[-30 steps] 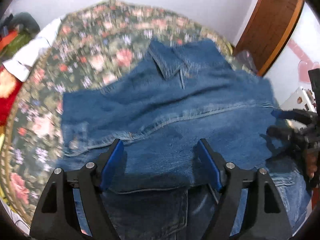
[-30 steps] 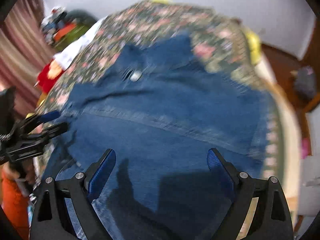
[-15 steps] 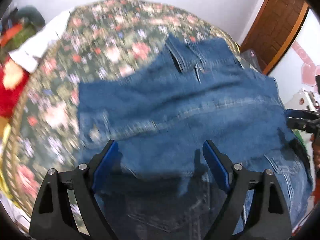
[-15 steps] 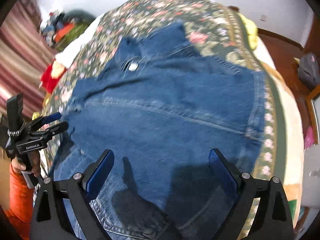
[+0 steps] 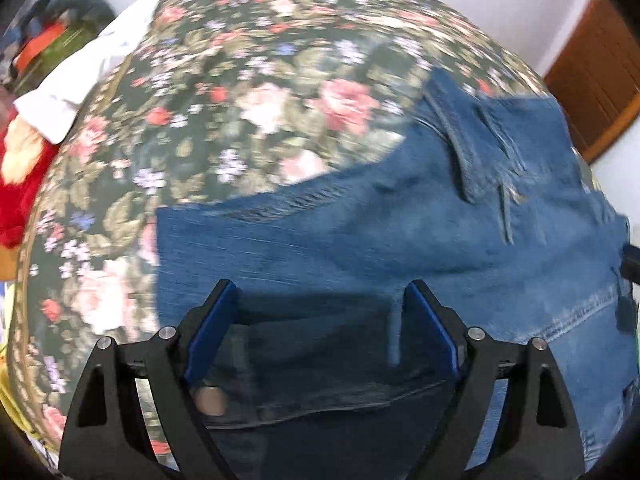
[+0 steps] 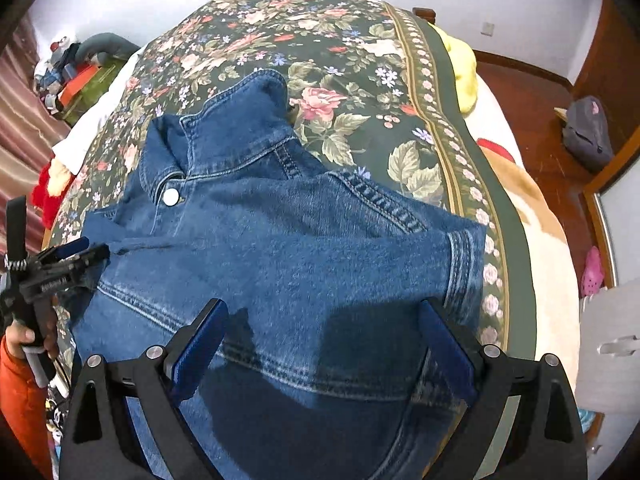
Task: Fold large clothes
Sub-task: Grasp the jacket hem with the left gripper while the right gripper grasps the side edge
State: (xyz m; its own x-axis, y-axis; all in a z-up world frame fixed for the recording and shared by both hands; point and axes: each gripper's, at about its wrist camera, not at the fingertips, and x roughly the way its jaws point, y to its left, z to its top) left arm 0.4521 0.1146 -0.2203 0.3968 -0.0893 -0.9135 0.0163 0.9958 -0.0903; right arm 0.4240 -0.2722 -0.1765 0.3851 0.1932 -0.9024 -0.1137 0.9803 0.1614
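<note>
A blue denim jacket lies spread on the floral bedspread, collar at the far end and a folded sleeve cuff at the right. My right gripper hovers open over the jacket's near hem, with only denim below it. My left gripper hangs over the jacket's near left corner; its jaws are closing, wide apart, and the pads press on nothing. From the right wrist view the left gripper sits at the jacket's left edge, held by a hand in an orange sleeve. The right gripper's tip shows at the far right.
A white cloth and a red plush lie at the bed's left side, with clutter behind. A yellow cloth sits at the bed's right edge. On the wooden floor stands a grey backpack, near a brown door.
The left gripper slid left, so the jacket now fills the right of its view, and its jaws stand wider. The right gripper shifted right, toward the cuff side.
</note>
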